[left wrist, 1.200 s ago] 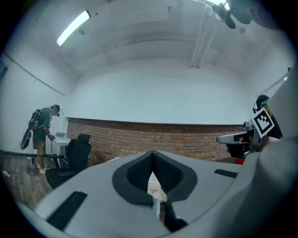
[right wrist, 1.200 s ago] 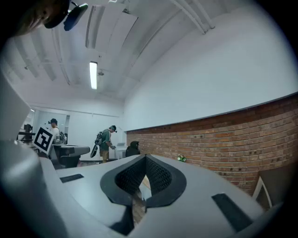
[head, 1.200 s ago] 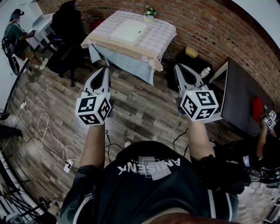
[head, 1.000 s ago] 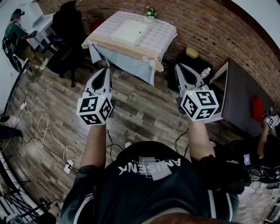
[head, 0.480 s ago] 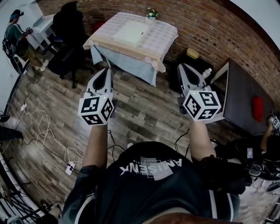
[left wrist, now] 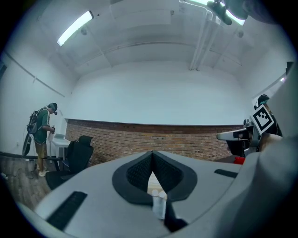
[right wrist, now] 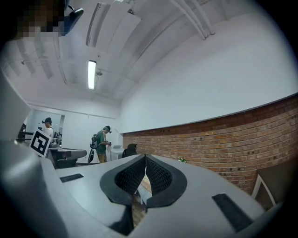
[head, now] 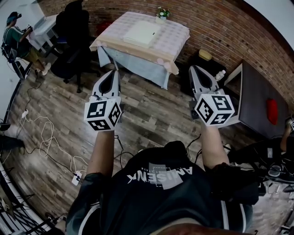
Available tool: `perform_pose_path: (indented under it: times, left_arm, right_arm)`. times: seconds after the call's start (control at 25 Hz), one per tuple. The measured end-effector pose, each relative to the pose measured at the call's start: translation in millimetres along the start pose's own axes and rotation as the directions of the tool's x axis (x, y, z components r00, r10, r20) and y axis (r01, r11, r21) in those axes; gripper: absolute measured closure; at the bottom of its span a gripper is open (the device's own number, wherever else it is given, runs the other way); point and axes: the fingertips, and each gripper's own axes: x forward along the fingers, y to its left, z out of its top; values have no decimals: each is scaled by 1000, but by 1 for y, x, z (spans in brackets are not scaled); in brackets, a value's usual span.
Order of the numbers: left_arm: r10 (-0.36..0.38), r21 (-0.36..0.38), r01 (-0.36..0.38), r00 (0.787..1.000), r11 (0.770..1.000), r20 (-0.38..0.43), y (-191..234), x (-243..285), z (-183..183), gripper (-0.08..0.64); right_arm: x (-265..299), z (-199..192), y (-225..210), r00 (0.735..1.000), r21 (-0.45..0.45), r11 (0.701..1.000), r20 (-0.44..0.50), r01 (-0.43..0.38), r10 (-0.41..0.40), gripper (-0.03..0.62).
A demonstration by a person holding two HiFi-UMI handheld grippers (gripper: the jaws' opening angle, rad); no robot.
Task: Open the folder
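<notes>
Folder [head: 142, 32] lies flat on the table [head: 173, 37], upper centre of the frame. Left gripper [head: 110, 75] and right gripper [head: 197, 69] have jaws together, empty.

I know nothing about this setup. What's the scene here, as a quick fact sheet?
Folder: white folder, lying flat on the table, looks closed
Also on table: small flower pot near the far edge
Left hand-held gripper: jaws shut, empty, short of the table
Right hand-held gripper: jaws shut, empty, short of the table
Behind: brick wall
</notes>
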Motion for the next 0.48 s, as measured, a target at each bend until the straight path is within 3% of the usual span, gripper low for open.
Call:
perform_pose_path:
  times: [0.48]
  left_arm:
    - [27,1,-27,1000,1000,5,33,33,-6,548]
  right_arm:
    - [59,-9,-5,999,9,999,-7,-32,32,551]
